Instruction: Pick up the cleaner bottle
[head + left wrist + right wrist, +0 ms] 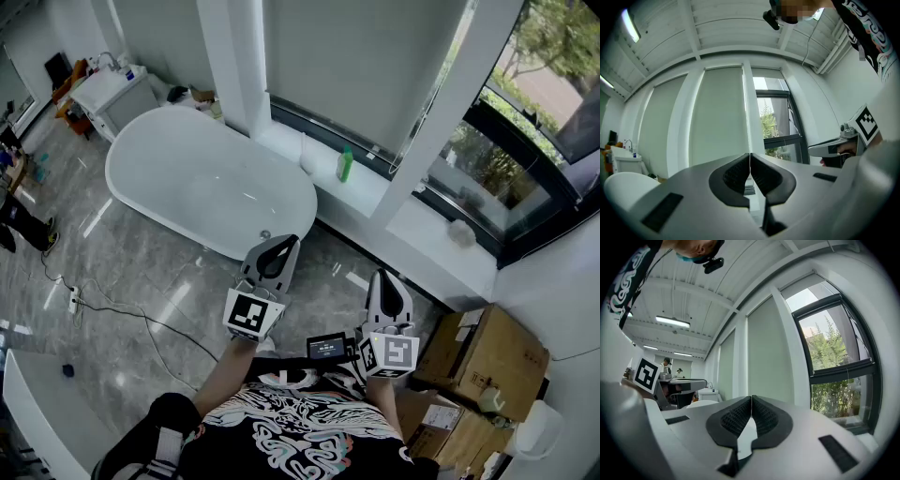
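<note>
A green cleaner bottle stands upright on the white window ledge behind the bathtub, in the head view. Both grippers are held level in front of the person, well short of the ledge. My left gripper is shut with nothing between its pads, and its own view shows the jaws touching. My right gripper is also shut and empty, its jaws pressed together. Neither gripper view shows the bottle.
A white oval bathtub sits at the left on the grey tiled floor. Cardboard boxes are stacked at the lower right. A white cloth lump lies on the ledge's right part. A cable trails across the floor.
</note>
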Demonstrator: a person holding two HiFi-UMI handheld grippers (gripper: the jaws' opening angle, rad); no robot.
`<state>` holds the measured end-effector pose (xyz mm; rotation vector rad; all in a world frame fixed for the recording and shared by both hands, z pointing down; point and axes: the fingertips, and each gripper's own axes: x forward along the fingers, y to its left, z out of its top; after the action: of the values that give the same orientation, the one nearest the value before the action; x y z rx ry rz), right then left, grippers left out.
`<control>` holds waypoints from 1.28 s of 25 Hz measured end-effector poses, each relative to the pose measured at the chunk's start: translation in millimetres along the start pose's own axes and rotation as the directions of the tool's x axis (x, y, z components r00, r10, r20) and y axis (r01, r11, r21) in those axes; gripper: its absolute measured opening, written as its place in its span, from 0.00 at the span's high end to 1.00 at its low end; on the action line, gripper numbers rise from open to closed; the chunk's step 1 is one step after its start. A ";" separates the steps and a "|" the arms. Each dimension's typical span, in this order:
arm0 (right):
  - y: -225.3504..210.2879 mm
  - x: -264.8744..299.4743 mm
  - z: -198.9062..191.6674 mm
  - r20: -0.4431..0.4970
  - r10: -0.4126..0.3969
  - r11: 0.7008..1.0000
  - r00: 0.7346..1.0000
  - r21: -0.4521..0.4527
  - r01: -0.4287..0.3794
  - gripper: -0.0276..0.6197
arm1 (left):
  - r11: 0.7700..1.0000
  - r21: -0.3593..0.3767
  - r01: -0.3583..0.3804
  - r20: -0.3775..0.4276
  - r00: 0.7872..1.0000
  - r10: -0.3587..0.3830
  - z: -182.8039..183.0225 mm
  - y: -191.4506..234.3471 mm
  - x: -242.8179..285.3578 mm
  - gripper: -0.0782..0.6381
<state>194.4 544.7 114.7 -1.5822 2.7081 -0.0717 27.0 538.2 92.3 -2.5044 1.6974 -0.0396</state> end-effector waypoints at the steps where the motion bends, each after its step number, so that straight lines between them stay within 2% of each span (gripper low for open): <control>1: -2.9 -1.0 -0.7 0.001 0.000 1.000 1.000 0.002 0.000 0.91 | 1.000 -0.004 -0.004 -0.002 1.000 0.004 -1.8 -2.0 0.2 0.87; 11: -32.8 -14.9 -8.6 -0.006 -0.022 1.000 1.000 0.015 0.022 0.91 | 1.000 0.000 0.018 -0.009 1.000 -0.018 -3.6 -32.8 11.2 0.87; 15: -43.3 -19.9 -7.0 0.020 -0.044 0.999 0.999 0.022 0.043 0.91 | 1.000 0.000 0.009 -0.003 1.000 -0.009 -4.4 -37.2 14.7 0.87; 17: -45.6 -21.5 -5.8 0.028 -0.035 0.999 0.999 0.018 0.034 0.91 | 1.000 -0.002 -0.001 0.020 1.000 0.002 -1.8 -37.5 16.5 0.87; 22: -54.9 -19.7 -11.3 0.030 -0.025 0.998 0.999 0.054 0.023 0.91 | 1.000 0.005 0.005 -0.015 1.000 -0.005 -10.3 -41.9 22.9 0.87; 28: -54.8 -6.0 -7.4 0.048 0.036 0.999 0.998 0.034 -0.037 0.91 | 1.000 -0.001 0.014 -0.012 1.000 -0.014 -13.6 -36.9 44.5 0.87; 32: -64.0 8.7 -12.8 0.045 0.035 0.998 0.998 0.044 -0.037 0.91 | 1.000 -0.012 0.020 -0.013 1.000 -0.020 -25.9 -31.8 64.4 0.87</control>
<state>245.6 506.2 130.3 -1.5042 2.6811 -0.0952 78.1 488.0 118.8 -2.5357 1.6824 -0.0479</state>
